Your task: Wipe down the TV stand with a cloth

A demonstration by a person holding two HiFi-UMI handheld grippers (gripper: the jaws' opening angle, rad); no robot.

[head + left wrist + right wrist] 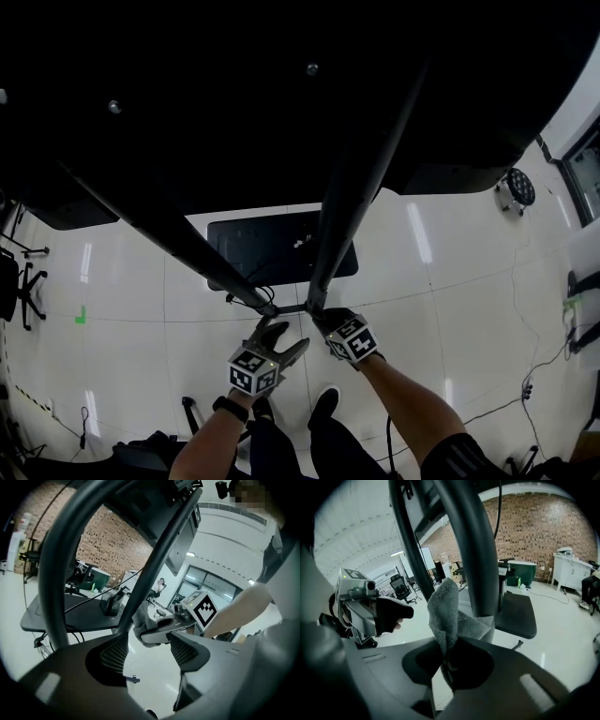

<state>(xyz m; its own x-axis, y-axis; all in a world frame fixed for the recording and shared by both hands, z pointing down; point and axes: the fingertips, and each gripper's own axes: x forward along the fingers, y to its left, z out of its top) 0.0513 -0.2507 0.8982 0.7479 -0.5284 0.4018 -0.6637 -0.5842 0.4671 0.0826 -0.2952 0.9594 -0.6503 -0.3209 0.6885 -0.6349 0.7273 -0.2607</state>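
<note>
The right gripper point(447, 660) pinches a grey cloth point(444, 606), which stands up toward 12 o'clock and presses against 1 dark, slanted TV stand pole point(476, 550). The left gripper point(147, 651), at the right one's 8 o'clock in the head view, has its jaws spread with nothing between them.

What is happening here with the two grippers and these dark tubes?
A person seems to be wiping a TV stand from low down. The right gripper is shut on a grey cloth and holds it against one slanted dark tube of the stand, above the black base plate on the floor. The left gripper is open and holds nothing, close beside the right one.
</note>
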